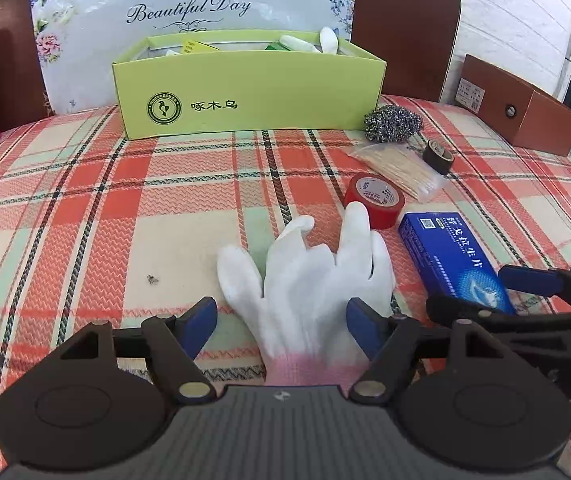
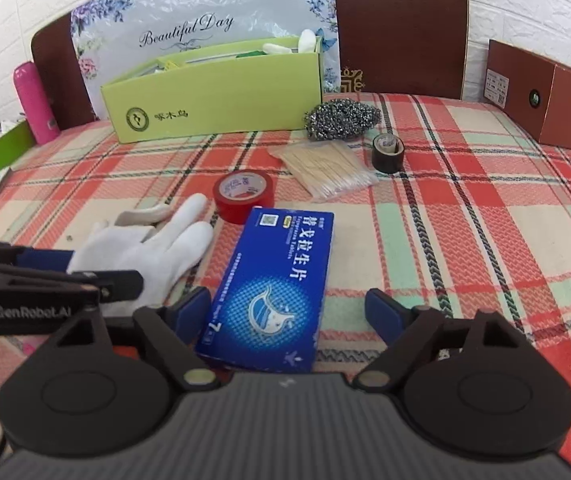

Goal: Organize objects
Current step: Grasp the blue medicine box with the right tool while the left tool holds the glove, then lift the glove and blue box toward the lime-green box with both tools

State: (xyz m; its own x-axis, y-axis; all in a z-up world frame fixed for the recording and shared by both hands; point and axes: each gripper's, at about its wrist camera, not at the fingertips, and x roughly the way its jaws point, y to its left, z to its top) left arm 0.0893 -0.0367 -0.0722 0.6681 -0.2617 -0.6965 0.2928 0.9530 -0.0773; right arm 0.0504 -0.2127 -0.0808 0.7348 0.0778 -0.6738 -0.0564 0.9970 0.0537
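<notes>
Home bedroom: plaid bedsheet [image 1: 85, 200], wooden headboard [image 2: 401, 28], white brick-pattern wall [image 1: 517, 20].

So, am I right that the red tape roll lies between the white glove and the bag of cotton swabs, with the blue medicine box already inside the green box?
Not quite: the blue medicine box still lies on the plaid cloth, in front of the open right gripper, as the right wrist view shows. The red tape roll does lie between the white glove and the bag of cotton swabs.
</notes>
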